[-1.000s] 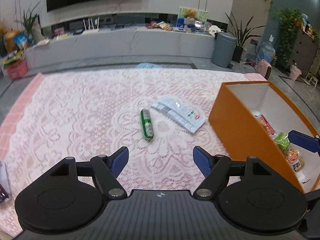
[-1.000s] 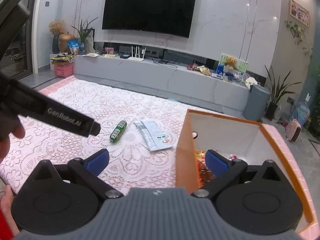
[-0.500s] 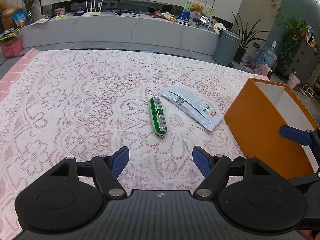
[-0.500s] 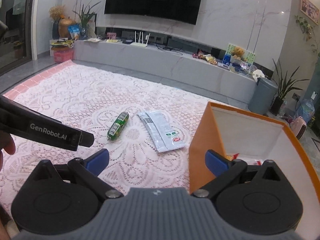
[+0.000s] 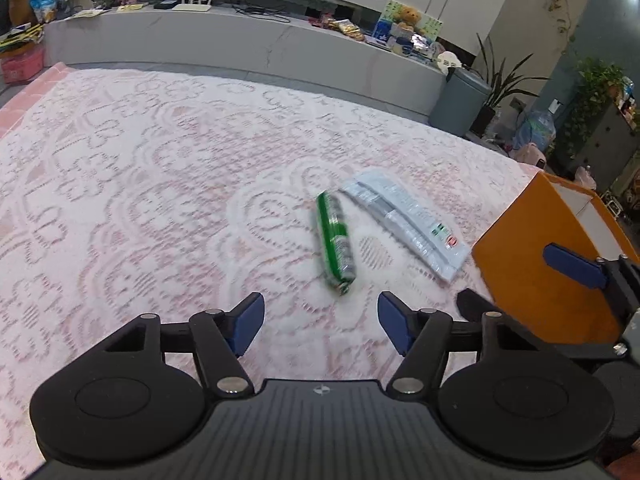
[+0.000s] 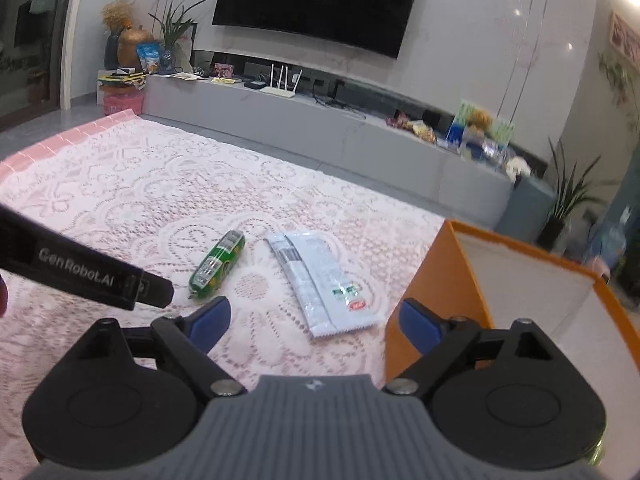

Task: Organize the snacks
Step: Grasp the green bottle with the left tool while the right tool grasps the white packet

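While both grippers, left gripper (image 5: 320, 322) and right gripper (image 6: 316, 320), gape empty, watch green sausage (image 5: 335, 241): round, may roll on lace cloth (image 5: 140, 184); flat white packet (image 5: 404, 224) resists pinch; orange box (image 5: 532, 264) near right risks bump.

From your right wrist view you can read "GenRobot.AI" in pale letters along the black body of the left gripper (image 6: 80, 270), which crosses the left edge of the frame. The white packet (image 6: 320, 280) carries a barcode block near its far end and a small green and red logo near its near end, but you cannot make out any words there. The green sausage stick (image 6: 218, 264) shows label print that is too small and blurred to read.
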